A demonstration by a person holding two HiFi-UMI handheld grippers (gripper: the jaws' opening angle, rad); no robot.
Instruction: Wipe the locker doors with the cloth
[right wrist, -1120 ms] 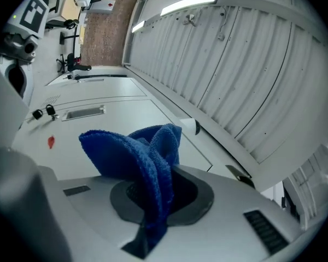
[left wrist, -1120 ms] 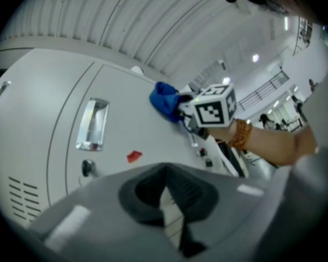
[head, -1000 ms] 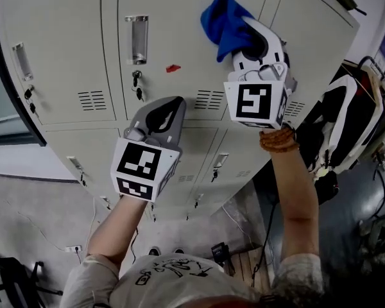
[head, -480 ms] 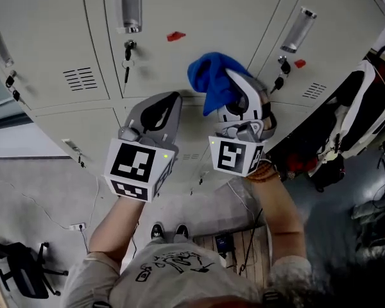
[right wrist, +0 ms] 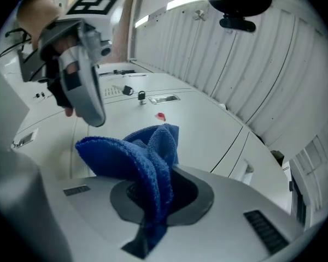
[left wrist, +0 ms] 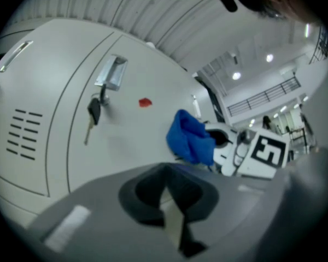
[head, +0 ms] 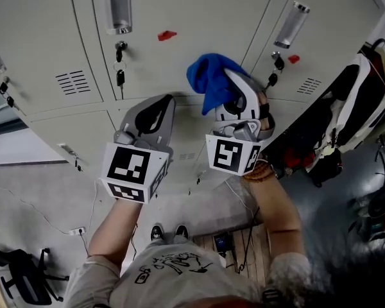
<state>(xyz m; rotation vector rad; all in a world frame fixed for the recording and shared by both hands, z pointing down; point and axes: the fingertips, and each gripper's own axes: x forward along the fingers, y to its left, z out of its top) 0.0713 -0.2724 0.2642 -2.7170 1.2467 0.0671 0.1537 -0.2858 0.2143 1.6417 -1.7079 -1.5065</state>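
Note:
The blue cloth (head: pixel 208 82) is bunched against the grey locker doors (head: pixel 199 18), near the seam between the upper and lower rows. My right gripper (head: pixel 232 88) is shut on it; in the right gripper view the cloth (right wrist: pixel 145 165) rises out of the closed jaws. My left gripper (head: pixel 162 104) hangs just left of it, shut and empty, close to the door. From the left gripper view the cloth (left wrist: pixel 190 136) and the right gripper (left wrist: pixel 235 146) sit to the right, below a red tag (left wrist: pixel 145 102).
A key (head: pixel 120 76) hangs from a lock under a metal handle (head: pixel 119 5). Another handle (head: pixel 291 25) and red tag (head: pixel 293 59) are on the door to the right. Dark bags (head: pixel 346 114) hang at the right. A chair (head: pixel 19 278) and cables lie on the floor.
The right gripper has carried the cloth down the door from the upper part to the seam of the rows. The left gripper has stayed about where it was.

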